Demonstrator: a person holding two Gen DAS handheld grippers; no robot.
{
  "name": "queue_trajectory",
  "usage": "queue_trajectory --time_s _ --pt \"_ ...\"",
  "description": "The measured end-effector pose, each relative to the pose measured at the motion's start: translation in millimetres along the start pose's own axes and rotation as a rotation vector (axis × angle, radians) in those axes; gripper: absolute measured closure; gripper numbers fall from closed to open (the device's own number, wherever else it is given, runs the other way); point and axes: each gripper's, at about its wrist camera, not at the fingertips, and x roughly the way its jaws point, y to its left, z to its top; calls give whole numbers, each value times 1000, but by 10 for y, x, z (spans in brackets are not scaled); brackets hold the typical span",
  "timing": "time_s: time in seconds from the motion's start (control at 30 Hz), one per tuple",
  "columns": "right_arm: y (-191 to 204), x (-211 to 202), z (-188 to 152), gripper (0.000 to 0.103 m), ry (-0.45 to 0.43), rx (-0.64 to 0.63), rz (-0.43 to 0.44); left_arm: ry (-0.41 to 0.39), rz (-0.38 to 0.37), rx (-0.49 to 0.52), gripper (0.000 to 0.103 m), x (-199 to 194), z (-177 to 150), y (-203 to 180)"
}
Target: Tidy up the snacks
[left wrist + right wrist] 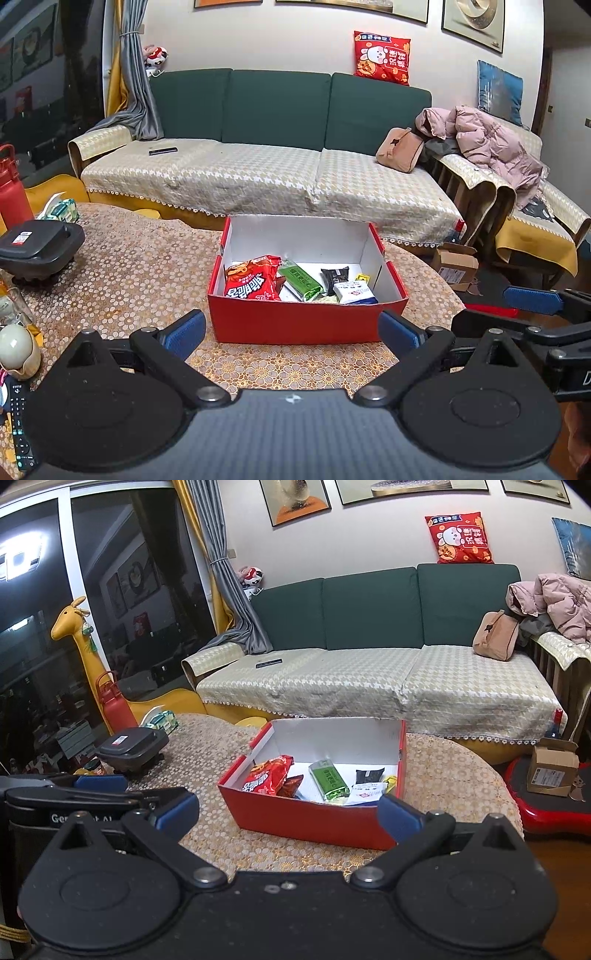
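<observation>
Left gripper [291,330] is closest to the lens, spread wide with nothing in it, and the right gripper [288,814] is the same, wide and empty. Straight ahead of both, just past the fingertips, the red box [295,321] sits on the table [147,266] with all the snacks inside: a puffy red chip bag [253,282] on the left, a green bar [300,282] mid-box, a small dark packet [334,277] and a white-blue pack [354,292] right. I'd guess they're all light and crinkly, slippery film; the chips crush easily, so pinch the sealed edge, and take the bar across its width
</observation>
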Motion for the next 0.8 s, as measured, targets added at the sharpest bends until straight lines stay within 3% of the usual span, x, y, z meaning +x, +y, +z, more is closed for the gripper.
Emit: queue_trajectory --time_s 0.8 --pt "-200 -83 -147 0 39 21 -14 23 11 -6 3 1 -173 -181"
